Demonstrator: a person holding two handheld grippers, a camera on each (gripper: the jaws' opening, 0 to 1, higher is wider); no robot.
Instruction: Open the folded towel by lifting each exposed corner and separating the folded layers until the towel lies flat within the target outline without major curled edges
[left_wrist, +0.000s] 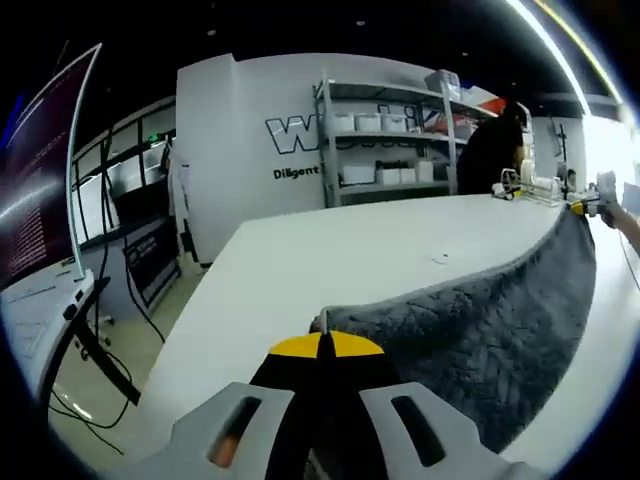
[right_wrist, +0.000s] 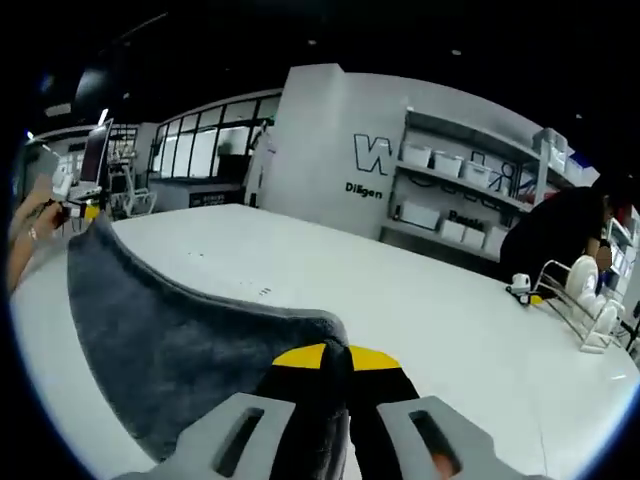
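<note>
Grey towel (left_wrist: 480, 330) hung stretched above white table (left_wrist: 330, 265), one corner pinched in left gripper (left_wrist: 325, 345), opposite corner in right gripper (right_wrist: 335, 358); both jaws closed on cloth. Risk: uneven pull slips corner, edge curls or lands outside outline.

— What sort of place am I working in?
— A lab or company workspace: a long white tabletop (left_wrist: 330, 260), grey metal shelving with white storage bins (left_wrist: 385, 125), a white wall with large lettering (right_wrist: 372, 160), glass-partitioned rooms (right_wrist: 205, 150) and a lit monitor (left_wrist: 40, 170).
</note>
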